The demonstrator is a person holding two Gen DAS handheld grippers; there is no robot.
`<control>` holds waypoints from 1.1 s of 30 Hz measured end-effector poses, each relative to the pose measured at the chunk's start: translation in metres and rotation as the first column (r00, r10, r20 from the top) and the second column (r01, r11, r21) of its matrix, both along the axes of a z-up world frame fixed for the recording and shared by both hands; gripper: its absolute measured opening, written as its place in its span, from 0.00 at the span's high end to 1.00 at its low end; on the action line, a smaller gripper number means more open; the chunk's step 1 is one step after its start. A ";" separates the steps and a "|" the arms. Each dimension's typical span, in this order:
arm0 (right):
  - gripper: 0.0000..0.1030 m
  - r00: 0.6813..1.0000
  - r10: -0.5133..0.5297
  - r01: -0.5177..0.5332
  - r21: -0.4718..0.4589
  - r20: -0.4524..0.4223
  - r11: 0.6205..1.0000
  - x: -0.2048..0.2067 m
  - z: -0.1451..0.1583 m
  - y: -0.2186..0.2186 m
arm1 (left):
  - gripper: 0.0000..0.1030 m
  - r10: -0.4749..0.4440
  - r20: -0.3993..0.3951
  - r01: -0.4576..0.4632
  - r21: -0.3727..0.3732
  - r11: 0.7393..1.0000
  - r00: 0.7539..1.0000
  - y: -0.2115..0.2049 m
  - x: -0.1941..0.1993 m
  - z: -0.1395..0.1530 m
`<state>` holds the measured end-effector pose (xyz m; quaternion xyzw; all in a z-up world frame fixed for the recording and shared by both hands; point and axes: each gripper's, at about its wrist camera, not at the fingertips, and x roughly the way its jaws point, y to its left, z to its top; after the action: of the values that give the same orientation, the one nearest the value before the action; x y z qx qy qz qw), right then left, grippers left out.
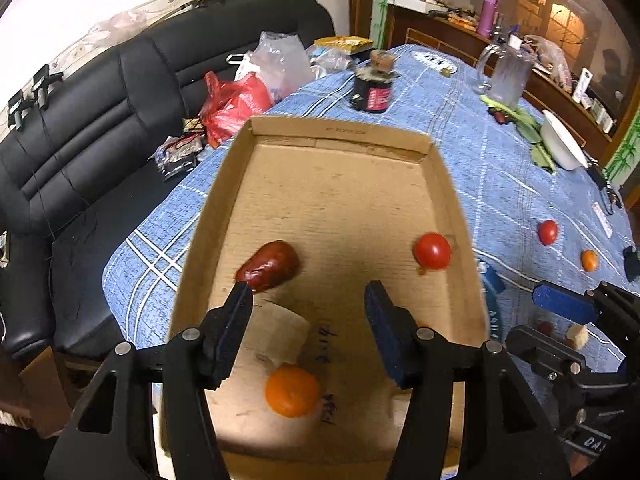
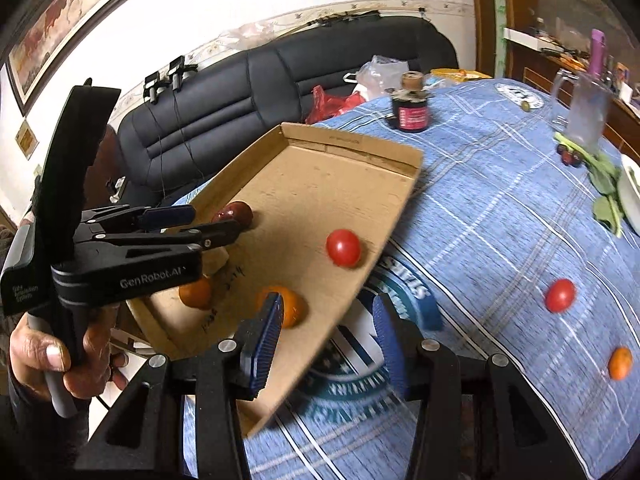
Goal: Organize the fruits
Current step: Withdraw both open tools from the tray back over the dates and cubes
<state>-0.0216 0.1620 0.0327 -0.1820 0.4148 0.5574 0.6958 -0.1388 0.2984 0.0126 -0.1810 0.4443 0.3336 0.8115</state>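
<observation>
Your left gripper (image 1: 308,292) has its fingers spread wide w/ nothing between them, hanging over the cardboard tray (image 1: 340,132) at frame centre. The left fingertip (image 1: 242,292) sits right at the dark red date (image 1: 268,266); can't tell if it touches. A red tomato (image 1: 432,251) lies in the tray at centre right, an orange (image 1: 292,396) at lower centre, under the fingers.

Your right gripper (image 2: 324,312) is also wide open and holding nothing. In the right wrist view its left finger (image 2: 266,328) overlaps a second orange (image 2: 290,308) in the tray's near corner, lower centre; its right finger (image 2: 390,340) is over the blue checked cloth (image 2: 500,220) on the worktop, beyond the tray edge.

Still out on the cloth, right side of that frame: another tomato (image 2: 560,295) and a small orange (image 2: 620,363), well apart from the tray. A dark jar (image 2: 410,110) stands past the tray at upper centre, a glass mug (image 2: 586,108) at upper right, a black sofa (image 2: 240,92) behind.
</observation>
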 end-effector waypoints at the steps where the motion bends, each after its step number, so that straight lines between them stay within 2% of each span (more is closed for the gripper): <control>1: 0.54 1.000 -0.011 0.010 0.003 0.001 1.000 0.002 0.001 -0.006 | 0.44 -0.007 0.007 0.007 0.001 1.000 1.000 -0.004 0.001 0.002; 10: 0.53 0.991 -0.135 0.135 -0.007 0.011 0.991 0.032 0.004 -0.075 | 0.45 -0.104 0.050 0.105 -0.007 0.994 0.993 -0.042 0.019 0.014; 20: 0.53 0.960 -0.279 0.279 -0.022 0.007 0.960 0.067 -0.001 -0.152 | 0.45 -0.231 0.057 0.233 -0.027 0.972 0.971 -0.098 0.048 0.016; 33: 0.53 0.935 -0.354 0.353 -0.027 -0.019 0.935 0.086 -0.011 -0.197 | 0.45 -0.336 0.025 0.337 -0.053 0.940 0.942 -0.148 0.076 0.000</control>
<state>0.0640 -0.0349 0.0217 -0.1060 0.4552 0.4205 0.7777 -0.0632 0.1500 0.0124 -0.1280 0.4717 0.1759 0.8545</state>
